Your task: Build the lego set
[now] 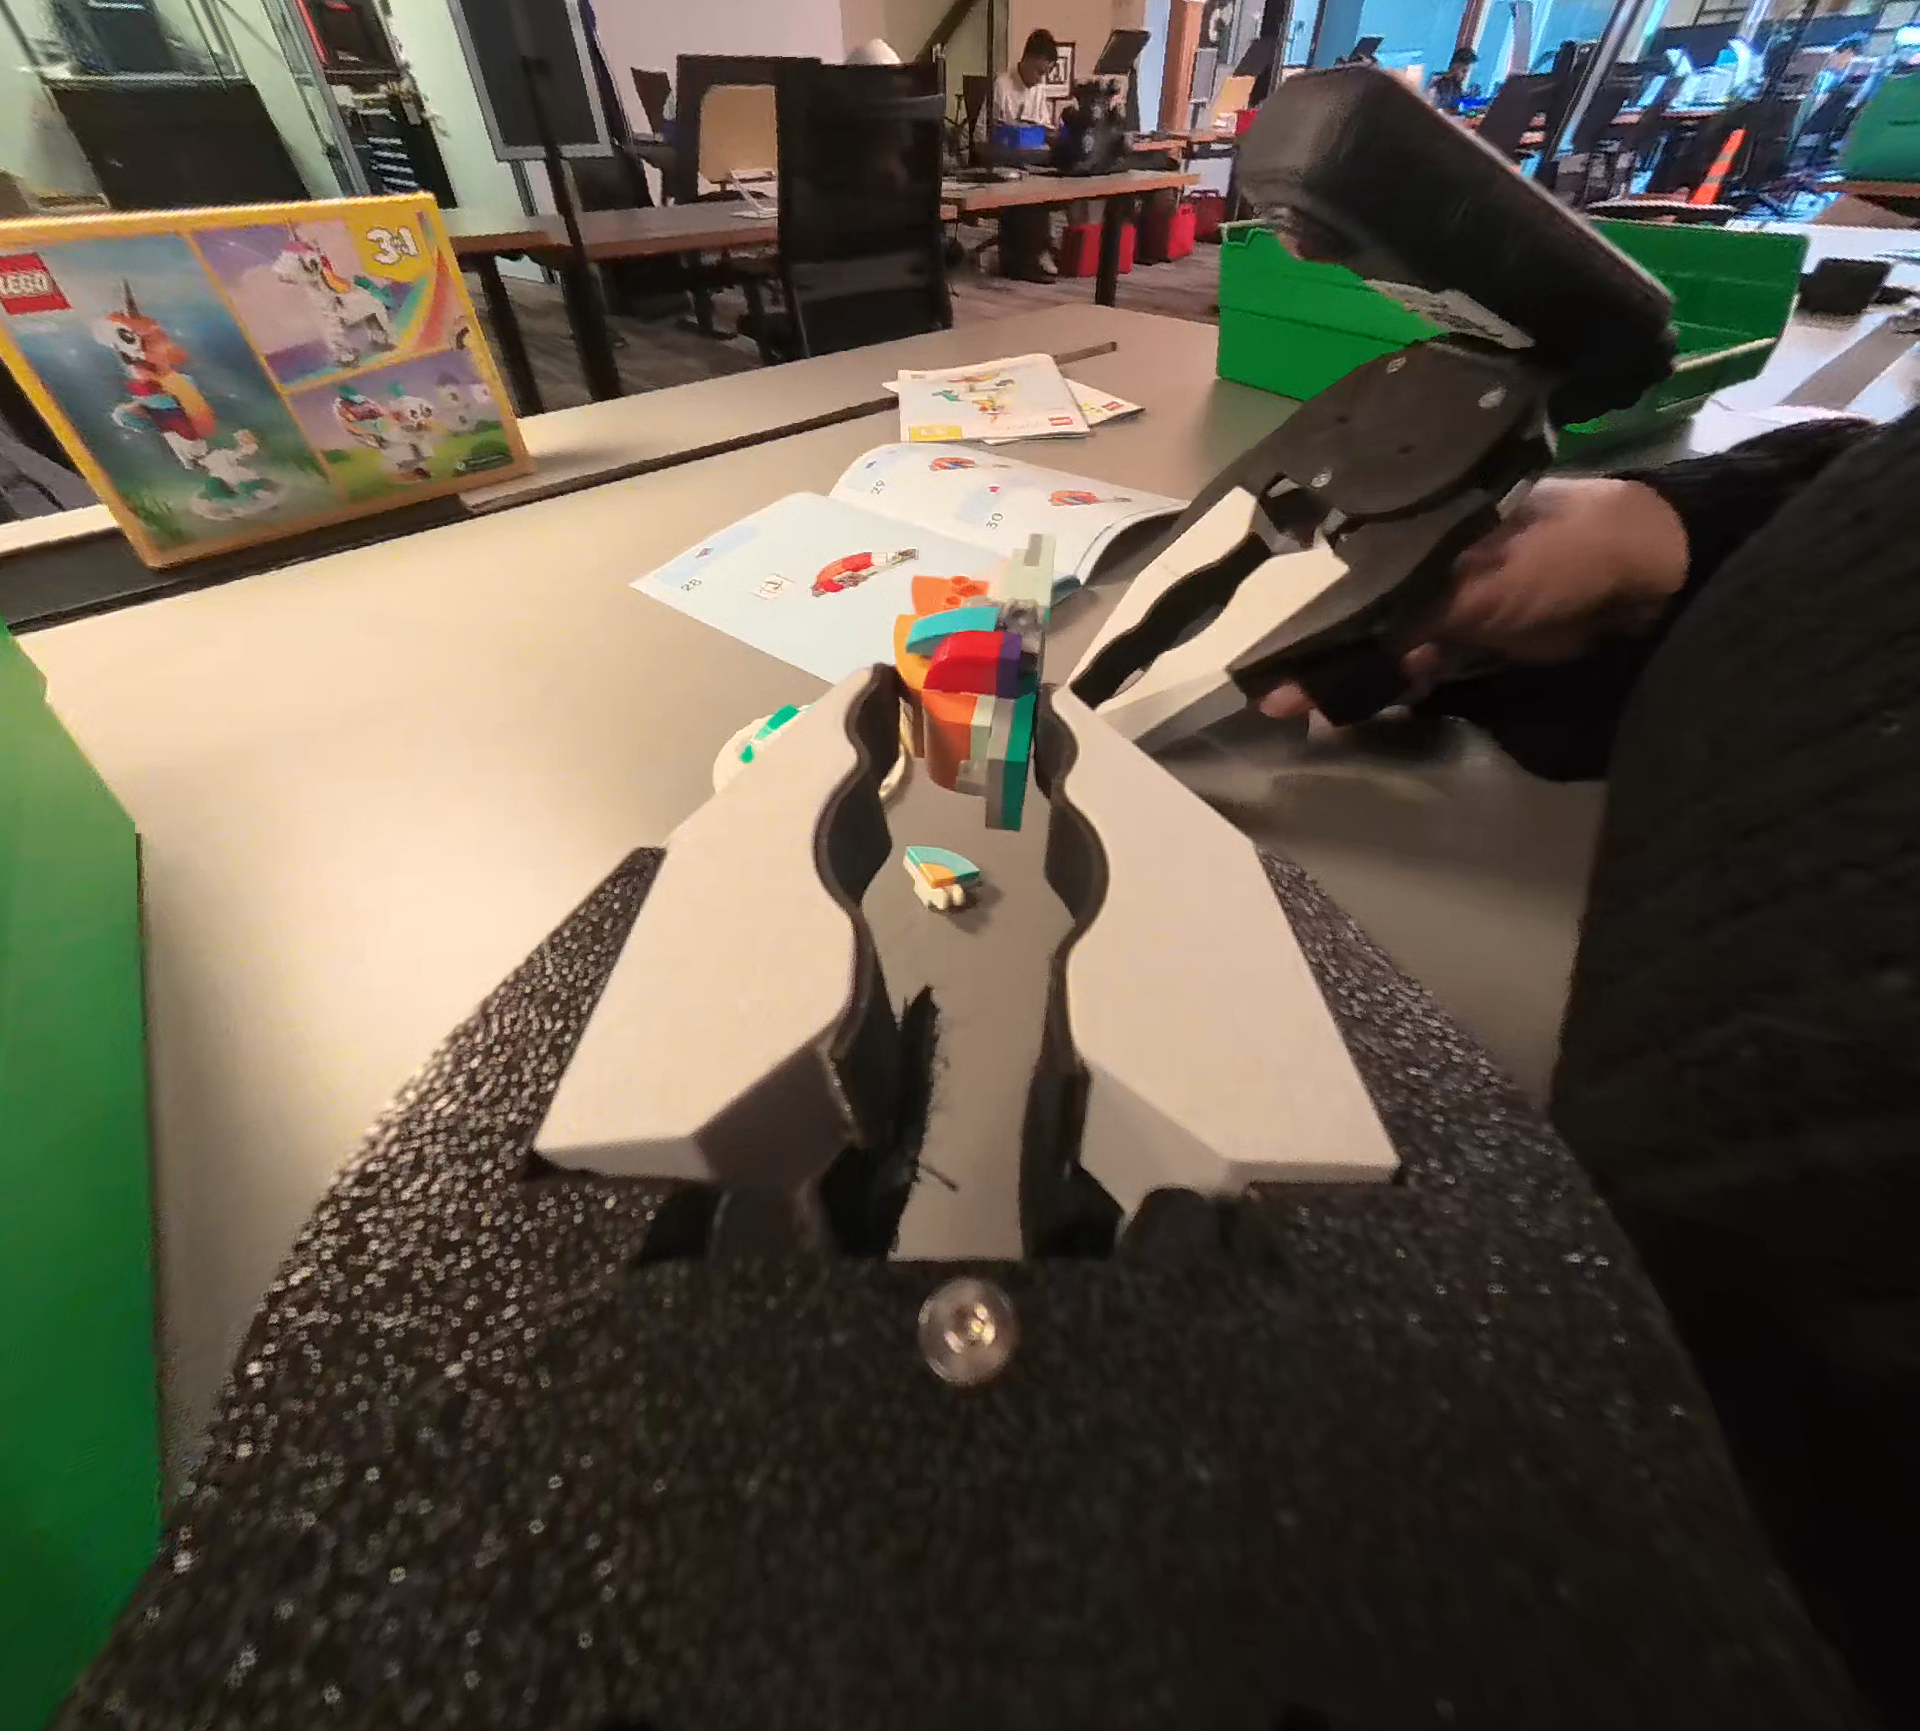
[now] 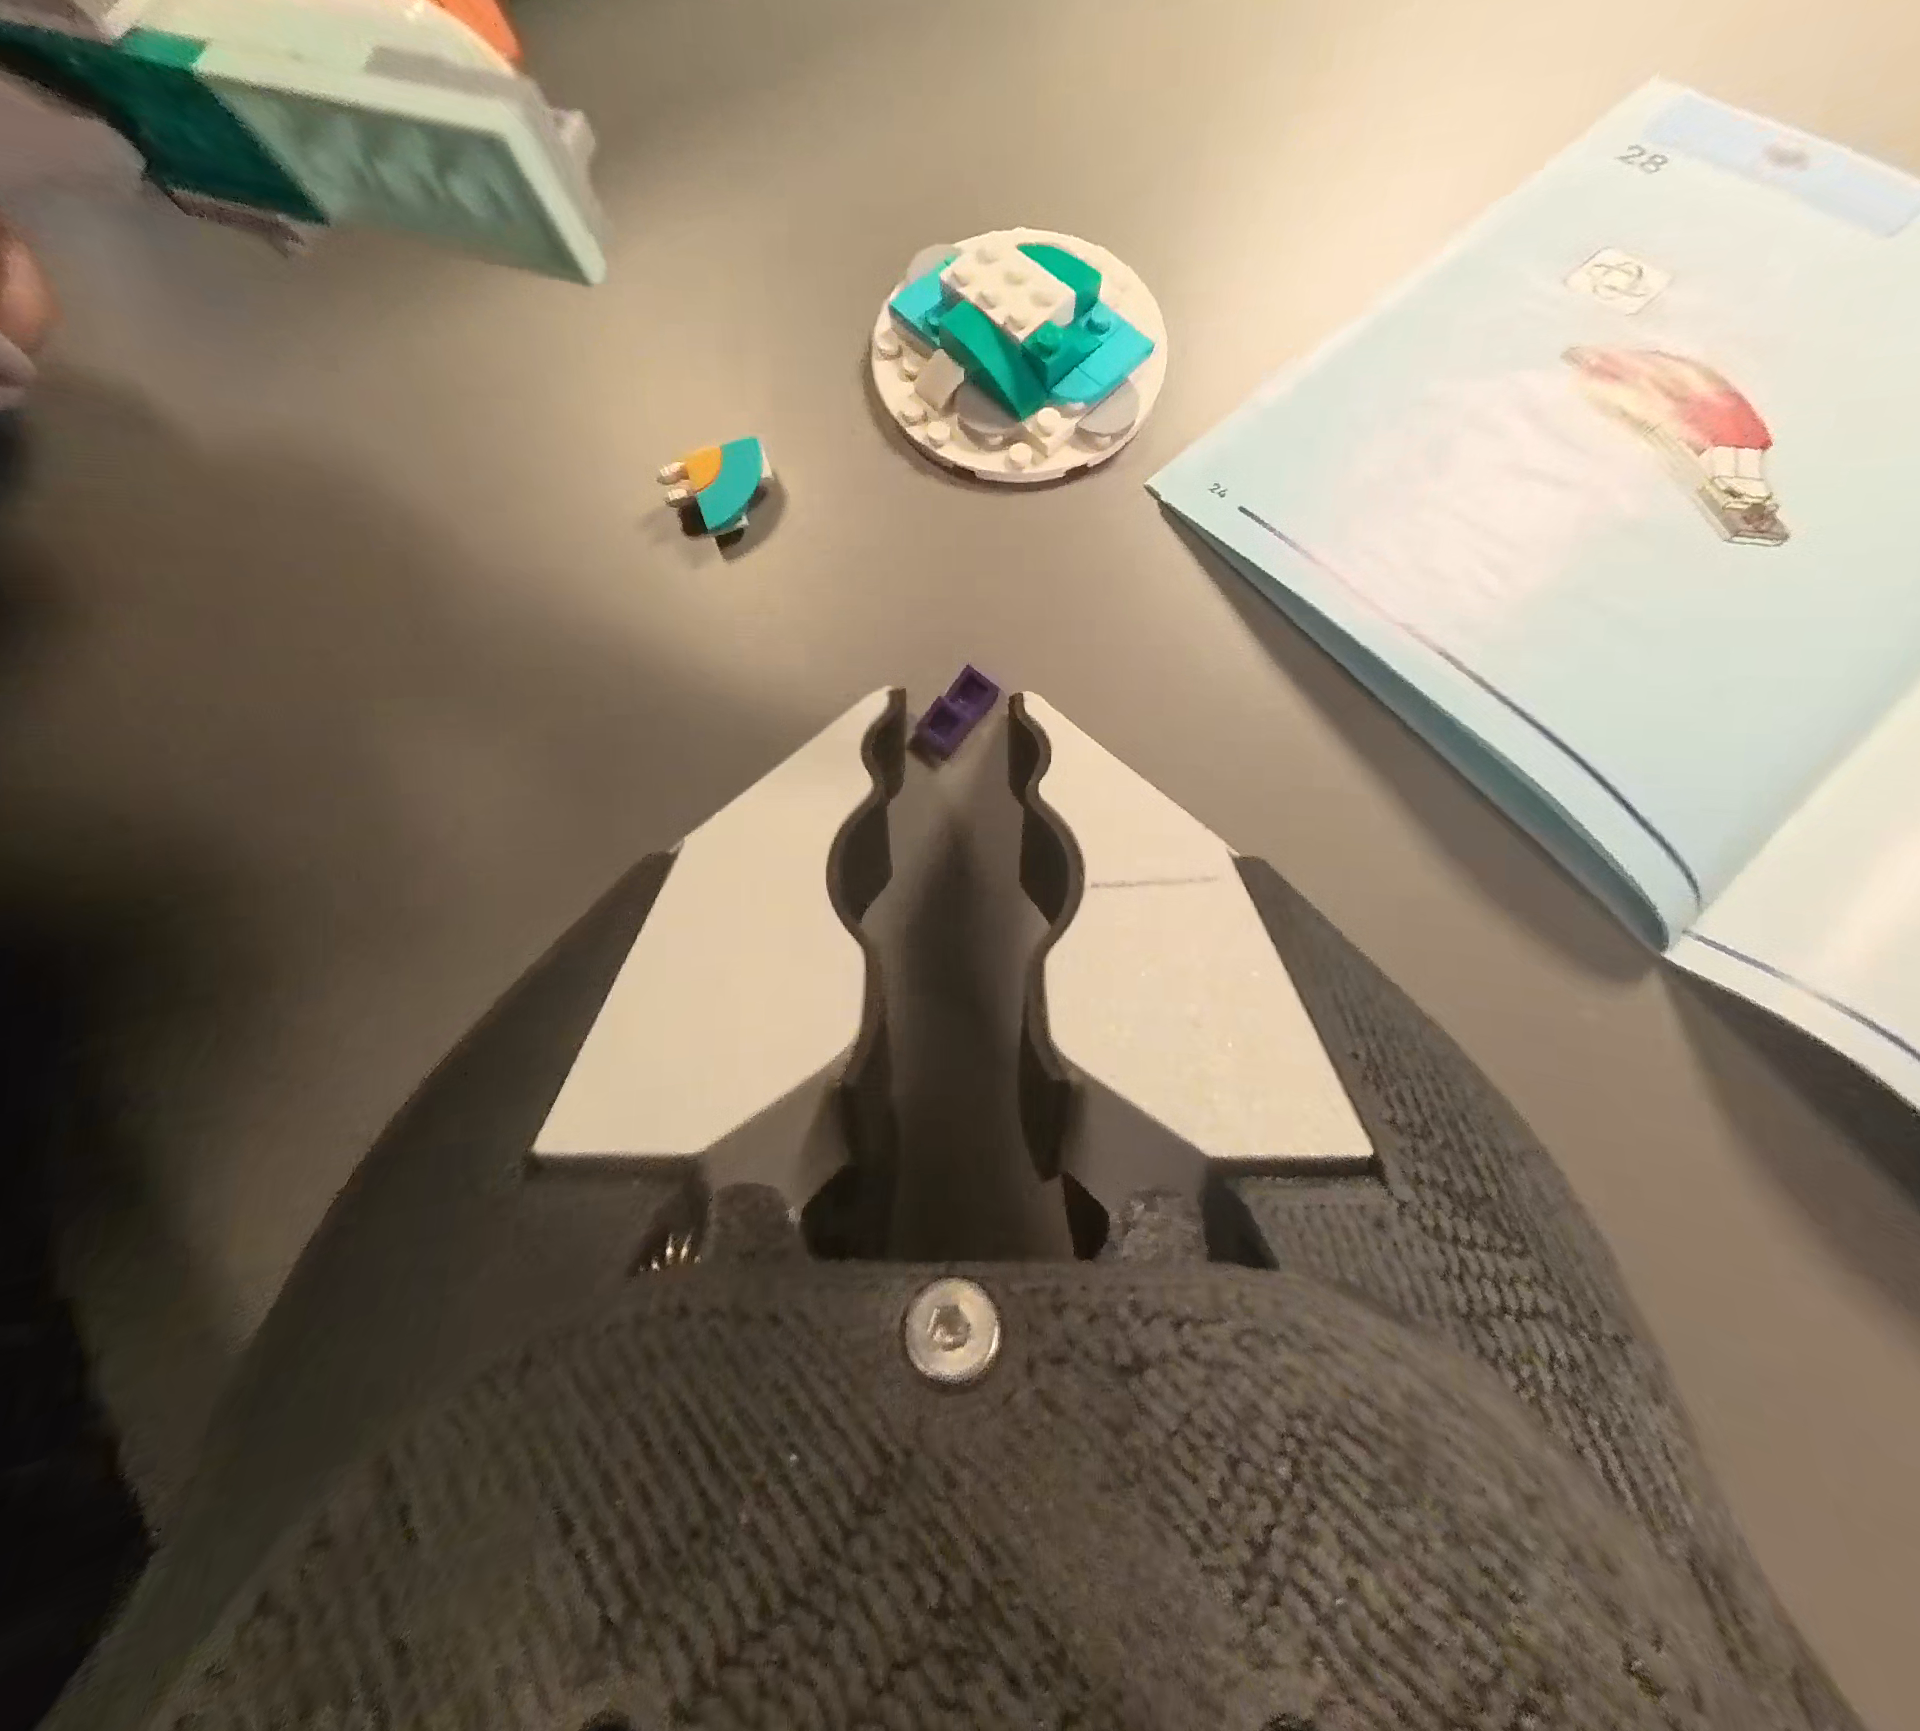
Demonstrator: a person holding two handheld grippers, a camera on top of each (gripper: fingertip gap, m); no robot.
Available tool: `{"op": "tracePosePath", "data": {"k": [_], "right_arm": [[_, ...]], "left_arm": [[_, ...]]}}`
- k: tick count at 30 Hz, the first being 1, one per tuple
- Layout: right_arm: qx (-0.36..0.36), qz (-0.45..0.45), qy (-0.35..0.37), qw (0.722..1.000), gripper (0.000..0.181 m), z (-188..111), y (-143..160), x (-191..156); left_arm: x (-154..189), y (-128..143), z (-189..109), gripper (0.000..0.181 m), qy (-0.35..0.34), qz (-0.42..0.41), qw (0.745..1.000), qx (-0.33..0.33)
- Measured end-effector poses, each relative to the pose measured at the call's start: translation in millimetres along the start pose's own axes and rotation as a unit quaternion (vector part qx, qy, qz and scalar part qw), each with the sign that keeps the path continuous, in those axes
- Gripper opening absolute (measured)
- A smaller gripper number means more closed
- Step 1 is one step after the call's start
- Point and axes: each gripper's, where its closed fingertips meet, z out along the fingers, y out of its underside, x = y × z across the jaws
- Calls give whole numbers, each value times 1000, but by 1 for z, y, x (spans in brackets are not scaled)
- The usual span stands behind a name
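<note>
My left gripper (image 1: 966, 710) is shut on a multi-coloured lego assembly (image 1: 977, 705) of orange, red, teal and grey bricks and holds it above the grey table (image 1: 416, 798). The assembly shows blurred at the top left of the right wrist view (image 2: 312, 71). My right gripper (image 2: 958, 707) is open, tips down at the table, with a small purple plate (image 2: 956, 710) lying between them. The right gripper also shows in the left wrist view (image 1: 1101, 689), held by a hand. A small teal and orange piece (image 2: 717, 486) and a round white base with teal bricks (image 2: 1013, 362) lie on the table.
An open instruction booklet (image 2: 1558, 486) lies to the right of the base. A lego box (image 1: 260, 372) stands at the back left, more booklets (image 1: 987, 398) lie behind. Green bins stand at the far right (image 1: 1299, 331) and near left (image 1: 62, 1058).
</note>
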Motion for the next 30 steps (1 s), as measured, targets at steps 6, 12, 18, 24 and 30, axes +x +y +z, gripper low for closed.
{"op": "tracePosePath", "data": {"k": [6,12,18,24,30], "right_arm": [[-12,-59,12,998,7,2,0,-1],[-23,-262,50,964,6,-1,-3,17],[-22,-705,131,696,6,-15,-15,44],[-6,-924,84,374,6,-19,0,49],[20,-972,0,235,6,-26,23,40]], "left_arm": [[0,3,-1,23,4,1,1000,0],[1,3,-4,23,6,-5,1000,6],[5,1,-4,23,12,1,1000,8],[11,-1,-4,23,20,10,1000,10],[18,-5,-3,23,30,19,999,12]]}}
